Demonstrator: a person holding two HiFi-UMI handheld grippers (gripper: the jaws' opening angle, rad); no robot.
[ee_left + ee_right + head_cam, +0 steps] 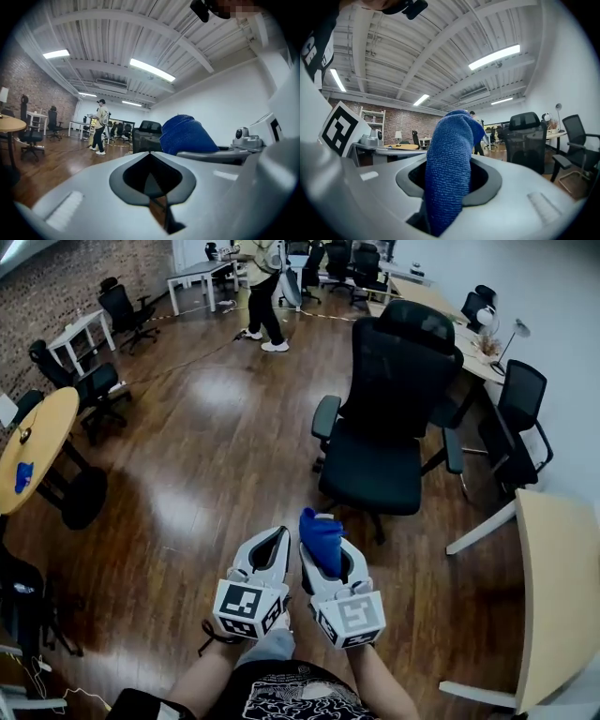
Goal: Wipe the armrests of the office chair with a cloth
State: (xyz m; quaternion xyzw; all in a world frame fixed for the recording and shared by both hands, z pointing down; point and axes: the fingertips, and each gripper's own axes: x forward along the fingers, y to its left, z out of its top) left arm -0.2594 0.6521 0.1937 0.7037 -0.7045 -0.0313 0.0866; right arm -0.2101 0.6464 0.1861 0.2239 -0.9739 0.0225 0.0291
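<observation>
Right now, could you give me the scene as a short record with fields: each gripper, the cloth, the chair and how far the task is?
left gripper: jaws together, nothing between them
right gripper: jaws shut on the cloth
cloth: blue, sticks up out of the right jaws
chair: black, ahead on the wood floor, apart from both grippers
armrests: not touched by the cloth
task: wiping not yet begun
other: a person at the far end of the room

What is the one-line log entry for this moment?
stage: before wiping | right tongs: shut on cloth | left tongs: shut, empty | chair: ahead, not touched
</observation>
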